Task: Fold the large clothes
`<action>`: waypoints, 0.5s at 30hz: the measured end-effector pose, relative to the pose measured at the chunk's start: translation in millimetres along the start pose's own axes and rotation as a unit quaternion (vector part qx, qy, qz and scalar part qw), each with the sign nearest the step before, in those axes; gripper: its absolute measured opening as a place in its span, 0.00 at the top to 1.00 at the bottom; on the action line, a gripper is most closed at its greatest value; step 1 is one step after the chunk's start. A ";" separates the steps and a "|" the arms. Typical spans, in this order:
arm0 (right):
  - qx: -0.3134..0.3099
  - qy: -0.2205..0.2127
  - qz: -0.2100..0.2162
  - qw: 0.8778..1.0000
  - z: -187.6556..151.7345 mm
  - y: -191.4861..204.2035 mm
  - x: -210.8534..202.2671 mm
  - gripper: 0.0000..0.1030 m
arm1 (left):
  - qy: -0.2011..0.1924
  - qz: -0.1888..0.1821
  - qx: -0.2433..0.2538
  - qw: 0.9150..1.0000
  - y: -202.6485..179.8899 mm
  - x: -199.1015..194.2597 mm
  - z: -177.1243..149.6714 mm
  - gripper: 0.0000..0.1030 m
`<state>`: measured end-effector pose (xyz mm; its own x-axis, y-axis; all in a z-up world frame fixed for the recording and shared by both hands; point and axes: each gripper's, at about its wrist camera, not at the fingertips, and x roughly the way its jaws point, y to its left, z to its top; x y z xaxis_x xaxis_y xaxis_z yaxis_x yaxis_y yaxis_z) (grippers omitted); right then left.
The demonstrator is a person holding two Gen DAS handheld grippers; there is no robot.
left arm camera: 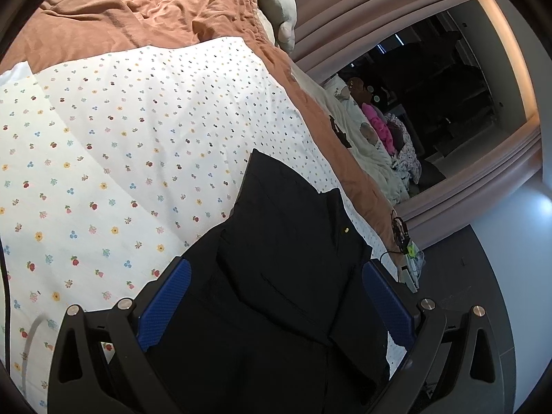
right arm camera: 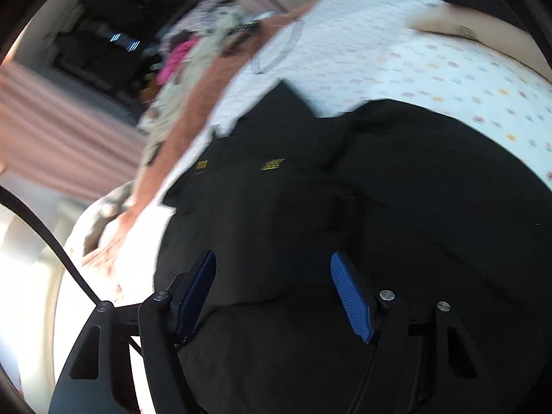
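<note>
Left wrist view is showing the left gripper (left arm camera: 276,296) hovering with its blue fingers (left arm camera: 165,305) standing wide, a dark garment (left arm camera: 283,241) lying between and beyond them, with no pad pressing on the cloth as far as I can tell. The garment is lying on the floral sheet (left arm camera: 138,138) of the bed, near the sheet's right edge, with a narrower part reaching away from the fingers and a small yellow mark (left arm camera: 346,230) on it. Beyond the sheet a rust quilt (left arm camera: 120,17) is covering the far part of the bed.

In the right wrist view, which is blurred, the right gripper (right arm camera: 272,296) is hanging over the same garment (right arm camera: 379,189), its fingers (right arm camera: 352,300) partly spread and gripping nothing. Small yellow prints (right arm camera: 272,165) are showing on the cloth beyond the fingers. A bare arm (right arm camera: 483,38) is lying across the sheet (right arm camera: 379,51) on the garment's far side.

The garment is looking soft, limp and fairly light: creases and overlapping layers are showing, so it will probably sag and drag when lifted rather than hold a shape. It is not fragile, though smooth cloth may be slipping from a shallow pinch. The best hold is likely at a hem edge or corner, one gripper at each end, pinching all layers together.
</note>
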<state>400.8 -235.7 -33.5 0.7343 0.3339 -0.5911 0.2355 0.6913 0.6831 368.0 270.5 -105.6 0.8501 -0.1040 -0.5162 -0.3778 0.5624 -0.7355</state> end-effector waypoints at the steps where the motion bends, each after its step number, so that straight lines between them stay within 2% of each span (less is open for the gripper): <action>1: 0.007 0.001 -0.015 1.000 0.7 -4.4 -0.1 0.34 | 0.000 0.001 0.001 1.000 -0.7 0.6 -0.6 0.01; 7: 0.029 0.058 -0.021 0.998 -10.2 -9.8 23.1 0.34 | 0.006 0.005 0.012 1.000 -5.4 4.3 -4.8 0.01; 9: 0.026 0.057 -0.021 0.998 -10.7 -7.5 29.3 0.35 | 0.007 0.006 0.012 1.000 -4.9 3.9 -4.6 0.01; 10: 0.018 0.053 -0.023 0.998 -7.4 -4.9 30.5 0.52 | 0.005 0.006 0.011 1.000 -3.8 2.8 -3.9 0.01; 11: 0.010 0.056 -0.020 0.998 -5.8 -1.9 33.3 0.83 | 0.004 0.006 0.010 1.000 -4.0 3.2 -3.9 0.01; 13: 0.007 0.074 -0.005 0.997 -7.0 1.1 42.6 0.87 | 0.001 0.005 0.004 1.000 -1.2 1.3 -2.0 0.01; 15: -0.008 0.055 0.004 0.998 -5.2 11.9 33.2 0.91 | -0.002 0.002 -0.003 1.000 2.9 -1.0 0.2 0.01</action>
<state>424.6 -213.0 -47.2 0.6617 0.4073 -0.6295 0.2189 0.6981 0.6817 366.1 272.4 -107.1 0.8496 -0.0990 -0.5180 -0.3837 0.5580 -0.7358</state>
